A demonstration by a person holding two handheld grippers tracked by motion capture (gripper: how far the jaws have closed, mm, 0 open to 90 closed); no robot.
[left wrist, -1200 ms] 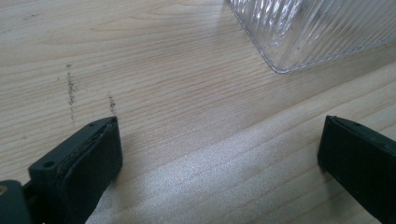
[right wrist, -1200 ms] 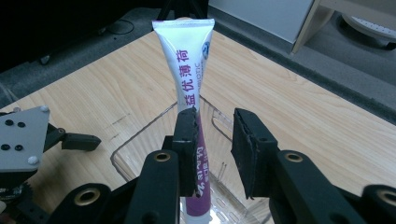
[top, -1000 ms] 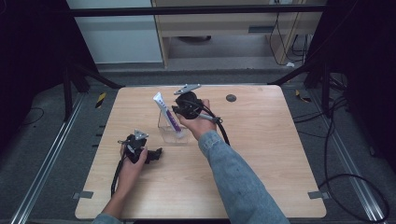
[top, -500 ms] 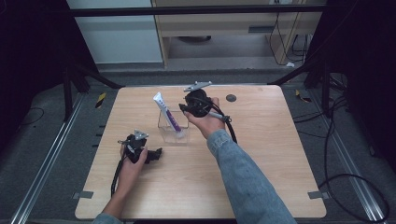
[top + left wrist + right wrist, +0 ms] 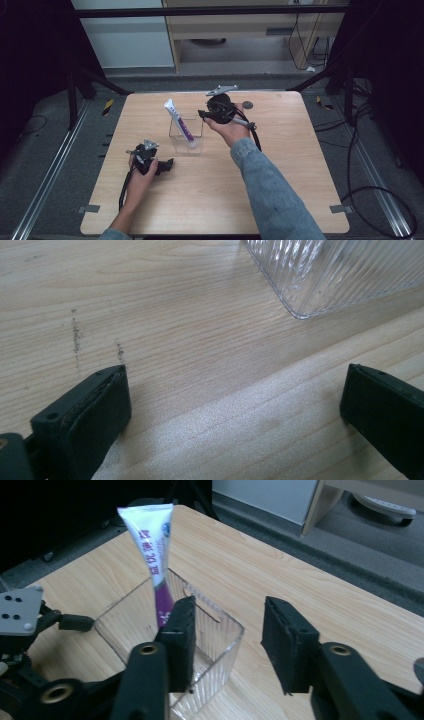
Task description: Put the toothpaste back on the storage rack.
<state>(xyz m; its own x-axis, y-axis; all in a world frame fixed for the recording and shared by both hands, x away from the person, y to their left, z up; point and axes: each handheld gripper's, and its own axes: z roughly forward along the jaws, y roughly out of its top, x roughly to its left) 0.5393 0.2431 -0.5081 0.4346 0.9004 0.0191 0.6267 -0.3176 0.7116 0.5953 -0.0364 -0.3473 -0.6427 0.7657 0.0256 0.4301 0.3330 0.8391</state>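
A white and purple tube (image 5: 178,121) stands leaning in a clear ribbed container (image 5: 192,142) near the table's middle. My right gripper (image 5: 204,116) hovers just right of the container, open and empty, with its jaws pointing at it. In the right gripper view the tube (image 5: 151,540) rises from the container (image 5: 227,630) beyond the gripper (image 5: 230,605). My left gripper (image 5: 167,165) rests on the table in front of and left of the container, open. In the left gripper view the gripper (image 5: 235,380) frames bare wood, with a corner of the container (image 5: 340,270) ahead.
A small dark round object (image 5: 247,105) lies on the wooden table (image 5: 280,180) behind the right hand. Black cables trail from both grippers. Metal frame rails and floor cables surround the table.
My right gripper has drawn back a little to the right and away from the container. The tube stays in the container. The left gripper has not moved.
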